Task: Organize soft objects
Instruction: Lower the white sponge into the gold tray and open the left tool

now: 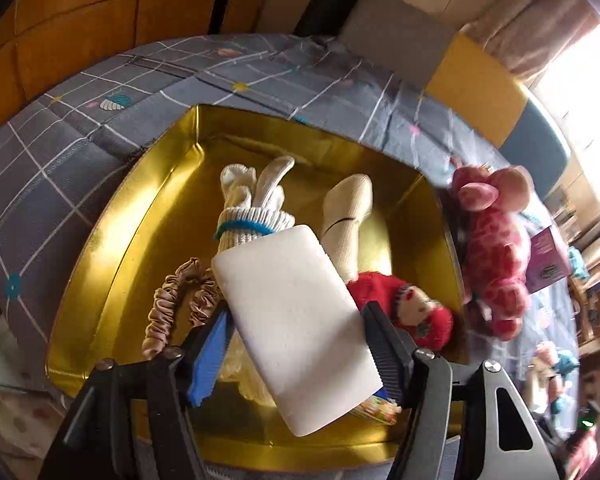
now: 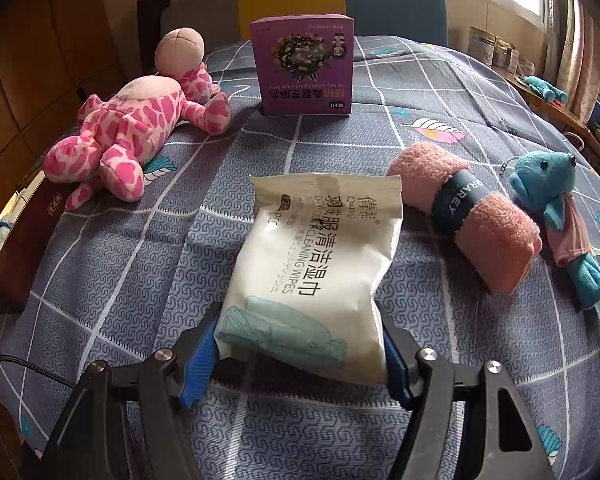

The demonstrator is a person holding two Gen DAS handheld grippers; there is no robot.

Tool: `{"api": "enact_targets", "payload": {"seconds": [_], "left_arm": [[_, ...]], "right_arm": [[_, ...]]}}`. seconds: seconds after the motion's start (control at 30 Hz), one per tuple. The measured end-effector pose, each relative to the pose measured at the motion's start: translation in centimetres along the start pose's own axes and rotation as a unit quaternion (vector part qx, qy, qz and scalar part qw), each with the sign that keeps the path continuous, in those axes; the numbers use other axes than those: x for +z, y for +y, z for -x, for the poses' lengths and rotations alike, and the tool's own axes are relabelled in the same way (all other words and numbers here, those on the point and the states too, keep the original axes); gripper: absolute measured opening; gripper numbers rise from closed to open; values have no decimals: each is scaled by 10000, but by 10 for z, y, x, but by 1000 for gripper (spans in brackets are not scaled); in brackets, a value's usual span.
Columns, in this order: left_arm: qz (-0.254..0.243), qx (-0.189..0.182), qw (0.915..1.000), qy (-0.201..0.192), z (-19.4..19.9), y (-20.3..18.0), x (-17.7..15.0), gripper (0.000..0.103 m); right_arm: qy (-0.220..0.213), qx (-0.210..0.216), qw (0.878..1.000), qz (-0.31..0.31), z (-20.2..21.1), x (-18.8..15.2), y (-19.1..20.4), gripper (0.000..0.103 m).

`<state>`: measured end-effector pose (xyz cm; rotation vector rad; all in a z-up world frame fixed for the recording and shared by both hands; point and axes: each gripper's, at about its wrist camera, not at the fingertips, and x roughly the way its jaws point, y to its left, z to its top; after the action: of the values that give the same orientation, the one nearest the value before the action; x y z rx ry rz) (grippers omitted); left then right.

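Gray checked bedspread [image 2: 100, 264]; left tongs [image 1: 296, 344] apart around white sponge [image 1: 296, 328], right tongs [image 2: 300, 344] clamped on wipes pack [image 2: 316, 264].

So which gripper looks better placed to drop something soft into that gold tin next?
Probably the left gripper: its white foam block already hangs over the gold tin. The right gripper holds a white wipes pack on the grey checked bedspread.
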<state>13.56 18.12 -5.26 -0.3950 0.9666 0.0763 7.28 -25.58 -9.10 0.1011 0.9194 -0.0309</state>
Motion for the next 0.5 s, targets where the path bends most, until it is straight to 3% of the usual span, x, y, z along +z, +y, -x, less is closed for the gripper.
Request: {"api": "enact_targets", "payload": {"seconds": [0.07, 0.13, 0.2, 0.3, 0.5], "left_arm": [[-219, 2, 9997, 72, -13, -4, 2, 72], [-239, 245, 9993, 121, -21, -3, 4, 75], [-138, 237, 9996, 108, -21, 1, 4, 78], [-75, 284, 9994, -158, -7, 4, 1, 84], [-350, 792, 9937, -717, 27, 1, -11, 85]], "right_arm": [[0, -2, 10000, -5, 0, 0, 0, 71], [5, -2, 10000, 4, 0, 0, 0, 71], [6, 5, 10000, 2, 0, 0, 0, 71], [1, 1, 10000, 5, 0, 0, 0, 71], [-38, 5, 10000, -10, 1, -1, 0, 71]]}}
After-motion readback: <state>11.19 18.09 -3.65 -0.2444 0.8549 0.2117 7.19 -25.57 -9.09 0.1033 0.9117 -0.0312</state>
